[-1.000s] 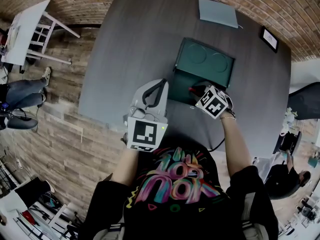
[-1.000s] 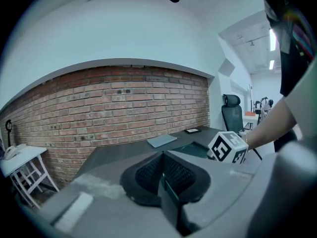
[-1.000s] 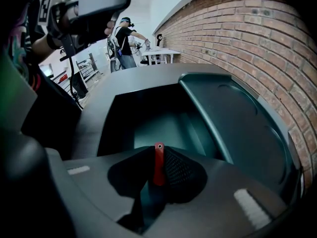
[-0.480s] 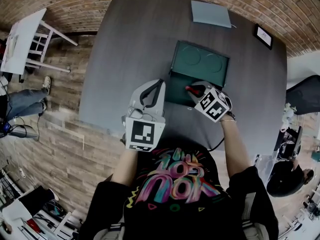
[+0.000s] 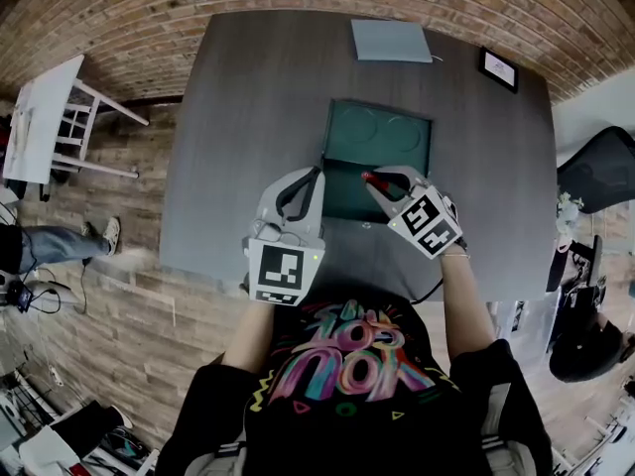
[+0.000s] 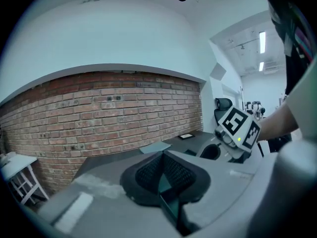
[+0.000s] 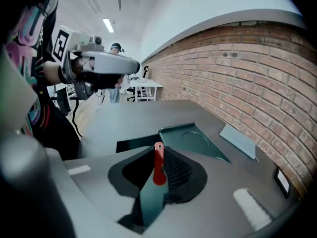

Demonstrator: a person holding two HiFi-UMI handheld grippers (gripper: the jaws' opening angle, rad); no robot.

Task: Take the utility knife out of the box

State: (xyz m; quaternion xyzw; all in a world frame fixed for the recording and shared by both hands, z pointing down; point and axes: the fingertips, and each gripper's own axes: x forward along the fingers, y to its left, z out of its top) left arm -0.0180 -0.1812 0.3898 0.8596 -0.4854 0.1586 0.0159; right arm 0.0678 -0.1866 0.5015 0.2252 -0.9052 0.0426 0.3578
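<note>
We find right claw [image 5: 377, 180] gripping slim red utility knife [image 7: 158, 163] over open dark-green box [image 5: 342, 202]; left claw [image 6: 161, 171] closed, empty.

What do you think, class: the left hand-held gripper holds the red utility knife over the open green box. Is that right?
Not quite. The right hand-held gripper holds the red utility knife over the open green box; the left hand-held gripper is shut on nothing. The right gripper view shows the knife between its jaws.
</note>
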